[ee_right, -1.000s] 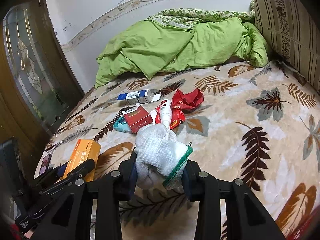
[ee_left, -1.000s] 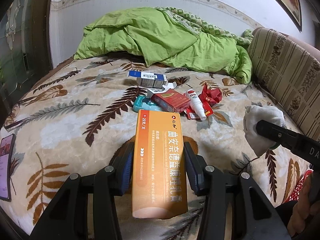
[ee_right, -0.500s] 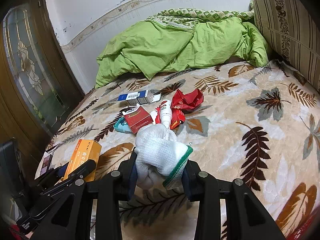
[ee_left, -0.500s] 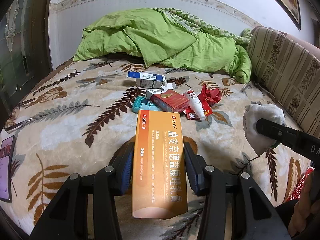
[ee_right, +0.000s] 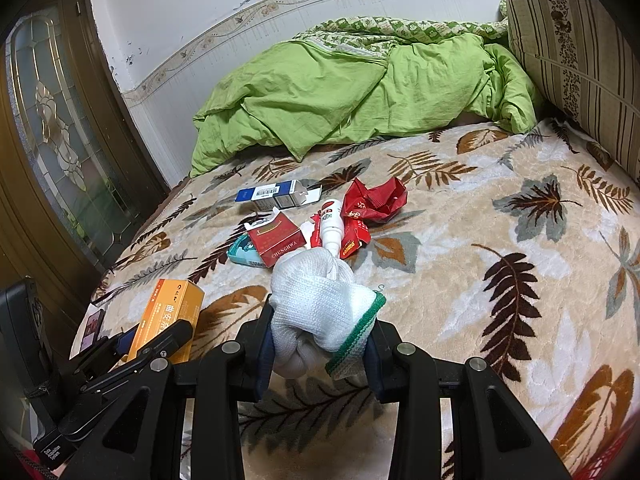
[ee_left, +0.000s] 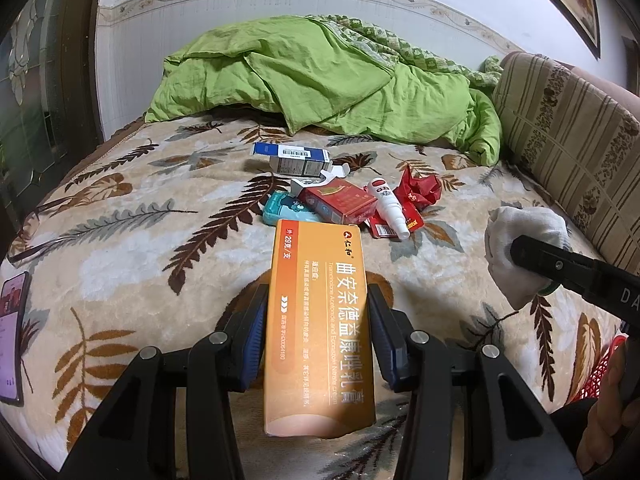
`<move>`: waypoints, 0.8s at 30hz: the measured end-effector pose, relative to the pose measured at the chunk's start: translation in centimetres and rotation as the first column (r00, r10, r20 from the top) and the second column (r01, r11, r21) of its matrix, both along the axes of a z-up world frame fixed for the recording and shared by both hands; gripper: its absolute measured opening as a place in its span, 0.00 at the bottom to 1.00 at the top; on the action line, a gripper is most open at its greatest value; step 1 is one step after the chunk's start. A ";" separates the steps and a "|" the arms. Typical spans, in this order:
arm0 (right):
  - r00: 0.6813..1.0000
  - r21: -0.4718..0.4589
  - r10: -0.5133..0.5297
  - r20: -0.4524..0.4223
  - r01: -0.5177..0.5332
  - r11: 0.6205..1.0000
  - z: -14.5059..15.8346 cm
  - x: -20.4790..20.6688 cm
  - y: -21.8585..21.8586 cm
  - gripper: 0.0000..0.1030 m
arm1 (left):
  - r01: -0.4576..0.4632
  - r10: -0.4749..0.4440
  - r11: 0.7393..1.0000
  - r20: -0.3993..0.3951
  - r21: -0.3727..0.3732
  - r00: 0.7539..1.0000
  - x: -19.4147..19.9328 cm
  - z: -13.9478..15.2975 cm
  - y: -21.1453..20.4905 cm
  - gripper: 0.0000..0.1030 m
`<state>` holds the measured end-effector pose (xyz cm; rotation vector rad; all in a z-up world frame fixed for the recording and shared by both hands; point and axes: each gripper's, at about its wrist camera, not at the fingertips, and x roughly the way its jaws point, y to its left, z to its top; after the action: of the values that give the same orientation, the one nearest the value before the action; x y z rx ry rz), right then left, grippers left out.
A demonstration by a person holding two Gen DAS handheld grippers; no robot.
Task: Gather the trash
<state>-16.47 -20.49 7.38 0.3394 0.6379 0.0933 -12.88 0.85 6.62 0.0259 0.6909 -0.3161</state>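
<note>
The left gripper [ee_left: 318,332] points forward and down over the bed's near edge, its blue-padded jaws clamped on an orange medicine box [ee_left: 318,320]. The right gripper [ee_right: 320,344] beside it, angled likewise, pinches a balled white glove [ee_right: 320,304].

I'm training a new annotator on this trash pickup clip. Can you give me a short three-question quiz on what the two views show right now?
1. True or false: the left gripper is clamped on the orange box.
2. What does the right gripper hold: A) a red cigarette pack, B) a balled white glove with a green cuff, C) a blue and white carton?
3. Which item lies across the red wrappers in the pile on the bed?

Key
1. True; the jaws press both sides of the box.
2. B; the white glove.
3. The small white bottle.
</note>
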 end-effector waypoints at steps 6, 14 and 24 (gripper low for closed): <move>1.000 0.000 0.000 0.001 0.000 1.000 0.0 0.0 -0.1 0.39 | 0.001 -0.001 1.000 -0.001 0.001 1.000 0.1 0.0 0.0 0.44; 1.000 0.000 0.001 0.001 -0.001 1.000 0.0 0.0 0.0 0.38 | 0.001 -0.001 1.000 0.000 0.001 1.000 -0.1 -0.1 0.0 0.44; 1.000 -0.001 0.000 0.001 0.000 1.000 0.0 0.0 0.0 0.38 | 0.001 -0.001 1.000 0.000 0.002 1.000 -0.1 -0.1 -0.1 0.44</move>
<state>-16.47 -20.53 7.40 0.3382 0.6371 0.0934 -12.95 0.78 6.55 0.0281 0.6909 -0.3166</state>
